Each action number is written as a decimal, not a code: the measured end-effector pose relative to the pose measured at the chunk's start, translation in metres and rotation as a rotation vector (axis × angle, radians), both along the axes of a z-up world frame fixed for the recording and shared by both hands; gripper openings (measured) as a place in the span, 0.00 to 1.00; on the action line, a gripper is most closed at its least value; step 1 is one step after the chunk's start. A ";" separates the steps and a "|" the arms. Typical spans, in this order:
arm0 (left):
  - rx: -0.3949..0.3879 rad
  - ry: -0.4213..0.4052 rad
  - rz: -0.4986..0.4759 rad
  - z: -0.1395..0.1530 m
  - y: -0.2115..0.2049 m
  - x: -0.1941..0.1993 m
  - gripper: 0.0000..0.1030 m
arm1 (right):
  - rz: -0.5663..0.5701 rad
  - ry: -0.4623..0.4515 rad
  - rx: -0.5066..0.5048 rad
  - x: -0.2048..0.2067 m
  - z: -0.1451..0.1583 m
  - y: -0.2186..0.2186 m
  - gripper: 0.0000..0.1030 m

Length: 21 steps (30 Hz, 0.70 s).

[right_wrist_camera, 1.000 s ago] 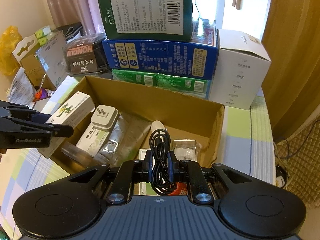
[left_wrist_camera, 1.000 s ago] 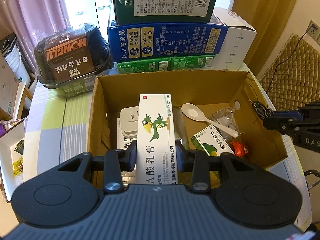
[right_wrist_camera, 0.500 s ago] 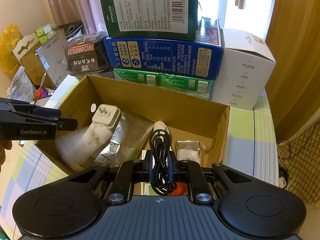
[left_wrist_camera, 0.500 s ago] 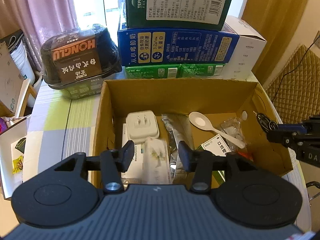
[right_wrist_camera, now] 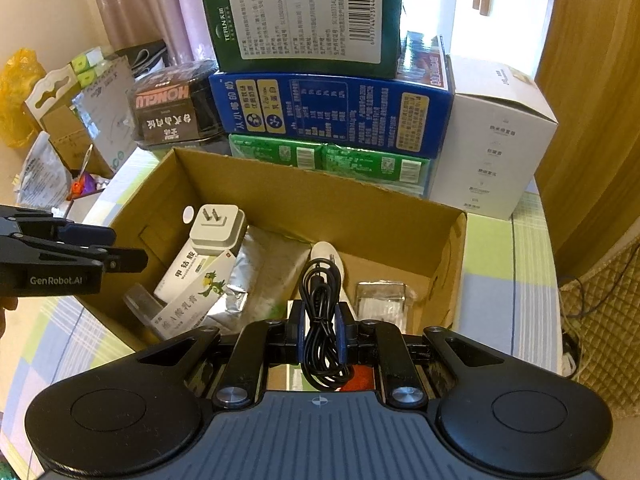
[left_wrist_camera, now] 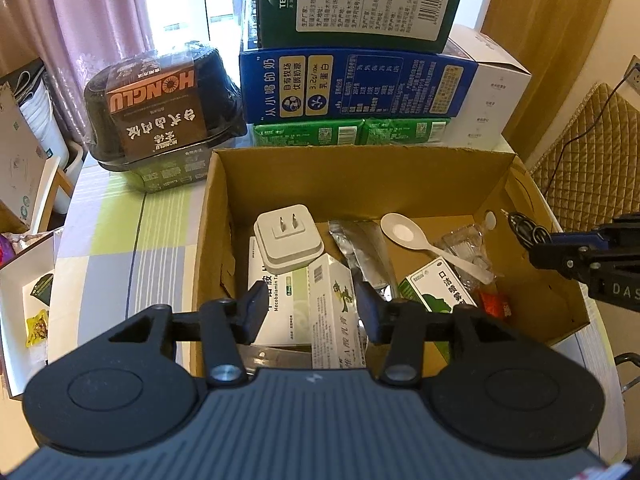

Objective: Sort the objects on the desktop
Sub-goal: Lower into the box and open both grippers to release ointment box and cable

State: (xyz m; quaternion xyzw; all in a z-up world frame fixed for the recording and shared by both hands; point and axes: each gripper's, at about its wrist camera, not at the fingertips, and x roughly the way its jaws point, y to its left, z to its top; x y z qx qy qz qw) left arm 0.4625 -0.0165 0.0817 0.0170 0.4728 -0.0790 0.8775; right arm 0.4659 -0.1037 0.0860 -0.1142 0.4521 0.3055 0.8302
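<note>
The left gripper [left_wrist_camera: 311,312] hangs over an open cardboard box [left_wrist_camera: 218,216], its jaws wide apart with nothing between them. Below lies a white box with a green bird [left_wrist_camera: 338,320]. Just beside it sits a white plug [left_wrist_camera: 288,240]. A white spoon [left_wrist_camera: 424,244] lies further right. The right gripper [left_wrist_camera: 520,230] pinches a black cable [left_wrist_camera: 526,231] at the box's right wall.

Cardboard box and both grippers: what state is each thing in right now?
cardboard box: open, flaps out, partly filled.
left gripper: open, holding nothing.
parrot carton: lying in the box, released.
right gripper: shut on the cable.
black cable: coiled, held above the box.
white plug adapter: prongs up, on a medicine carton.
white spoon: lying bowl up.
</note>
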 end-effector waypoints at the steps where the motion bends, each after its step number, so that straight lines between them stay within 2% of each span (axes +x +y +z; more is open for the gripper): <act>1: -0.001 -0.001 -0.002 0.000 0.000 0.000 0.41 | 0.000 0.000 0.001 0.000 0.000 0.001 0.11; 11: -0.004 -0.006 0.001 0.001 0.002 -0.002 0.43 | 0.000 0.000 0.021 -0.002 0.001 0.010 0.11; 14: -0.003 -0.008 0.007 0.002 0.005 -0.003 0.51 | -0.010 0.003 0.079 0.003 0.004 0.011 0.12; 17: 0.003 -0.013 0.010 0.000 0.007 -0.006 0.62 | -0.022 0.016 0.111 0.006 0.006 0.010 0.20; 19: 0.001 -0.015 0.011 -0.001 0.008 -0.007 0.68 | -0.019 -0.002 0.103 0.005 0.007 0.011 0.34; 21: 0.010 -0.030 0.016 -0.001 0.008 -0.010 0.73 | -0.018 -0.015 0.096 0.003 0.008 0.010 0.42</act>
